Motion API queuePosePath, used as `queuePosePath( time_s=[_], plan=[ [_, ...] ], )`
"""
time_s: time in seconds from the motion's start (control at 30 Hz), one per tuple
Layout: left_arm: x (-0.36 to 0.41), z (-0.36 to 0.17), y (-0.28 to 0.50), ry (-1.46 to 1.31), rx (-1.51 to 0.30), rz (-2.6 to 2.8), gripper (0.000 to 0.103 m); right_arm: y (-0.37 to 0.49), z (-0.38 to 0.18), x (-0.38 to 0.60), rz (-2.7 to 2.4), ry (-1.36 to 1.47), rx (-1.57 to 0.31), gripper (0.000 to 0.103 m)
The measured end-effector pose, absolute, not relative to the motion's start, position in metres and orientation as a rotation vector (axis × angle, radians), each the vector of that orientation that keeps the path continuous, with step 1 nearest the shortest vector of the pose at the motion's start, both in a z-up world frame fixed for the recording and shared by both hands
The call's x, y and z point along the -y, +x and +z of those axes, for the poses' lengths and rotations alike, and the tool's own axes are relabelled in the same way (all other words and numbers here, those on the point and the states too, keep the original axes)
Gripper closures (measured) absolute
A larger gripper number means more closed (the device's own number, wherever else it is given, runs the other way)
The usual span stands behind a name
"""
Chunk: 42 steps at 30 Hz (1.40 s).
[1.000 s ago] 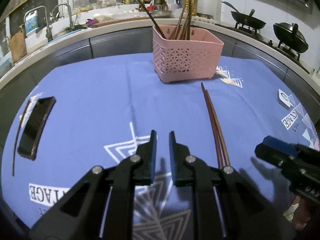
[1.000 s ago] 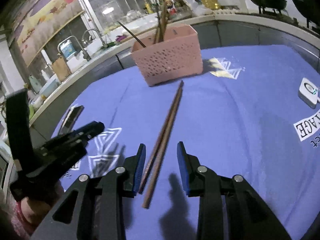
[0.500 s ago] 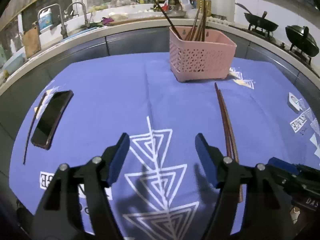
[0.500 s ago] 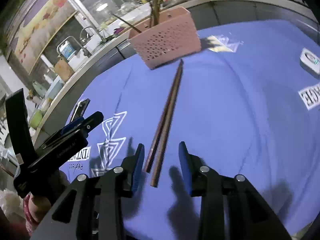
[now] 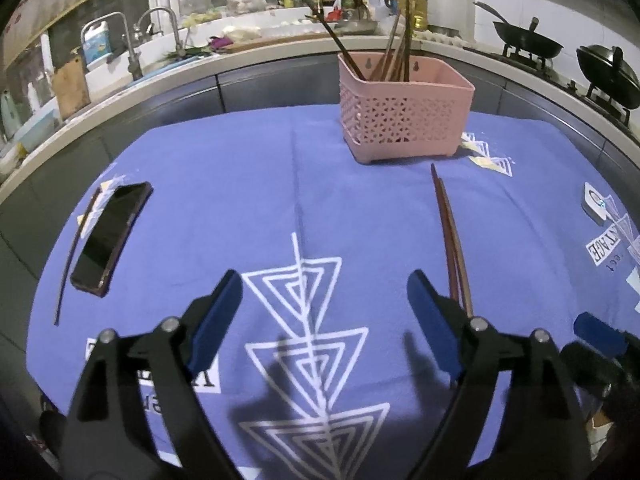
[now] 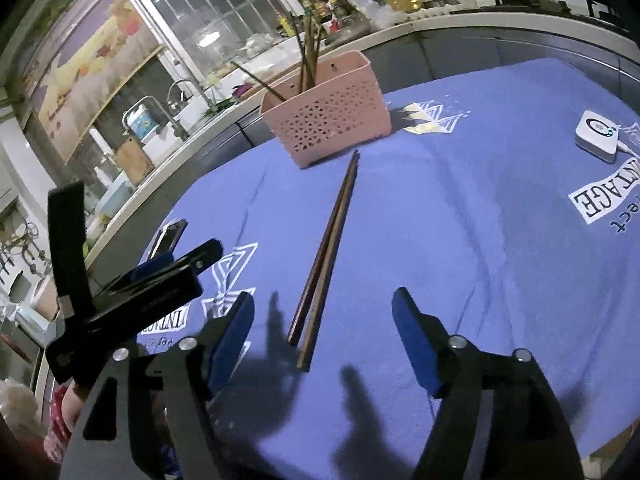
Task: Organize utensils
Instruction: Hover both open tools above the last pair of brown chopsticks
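A pair of brown chopsticks [image 5: 450,232] lies on the blue cloth, pointing toward a pink perforated basket [image 5: 402,118] that holds several chopsticks upright. In the right wrist view the pair [image 6: 326,250] lies just ahead of my right gripper [image 6: 322,338], which is open and empty above the near ends. The basket [image 6: 332,120] stands beyond them. My left gripper [image 5: 324,312] is open and empty over the cloth, left of the pair. One thin dark chopstick [image 5: 74,248] lies at the far left beside a phone.
A black phone [image 5: 110,234] lies at the cloth's left edge. A small white device [image 6: 596,136] sits at the right. The left gripper [image 6: 132,288] shows at the left of the right wrist view. A counter with sink and stove rings the table.
Both grippers have opened wide: the left from nearly shut, the right from a narrow gap. Both have drawn back a little; the chopstick pair has not moved.
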<state>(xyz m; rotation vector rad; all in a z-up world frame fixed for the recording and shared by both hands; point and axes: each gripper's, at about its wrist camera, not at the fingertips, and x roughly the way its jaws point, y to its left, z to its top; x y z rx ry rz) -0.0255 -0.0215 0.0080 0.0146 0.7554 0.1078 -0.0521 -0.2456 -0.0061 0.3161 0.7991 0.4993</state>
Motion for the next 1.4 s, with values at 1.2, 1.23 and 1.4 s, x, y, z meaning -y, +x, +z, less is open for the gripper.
queuePosePath(
  time_s=[1.2, 1.23, 1.4],
  plan=[
    [0.018, -0.041, -0.016, -0.117, -0.895, -0.101, 0.013, -0.058, 0.000, 0.264, 0.200, 0.310, -0.833, 0.010],
    [0.022, -0.040, -0.018, -0.114, -0.893, -0.105, 0.012, -0.058, -0.002, 0.268, 0.194, 0.320, -0.840, 0.010],
    [0.041, -0.036, -0.032, -0.129, -0.895, -0.169, 0.010, -0.066, -0.009, 0.291, 0.175, 0.369, -0.855, 0.010]
  ],
)
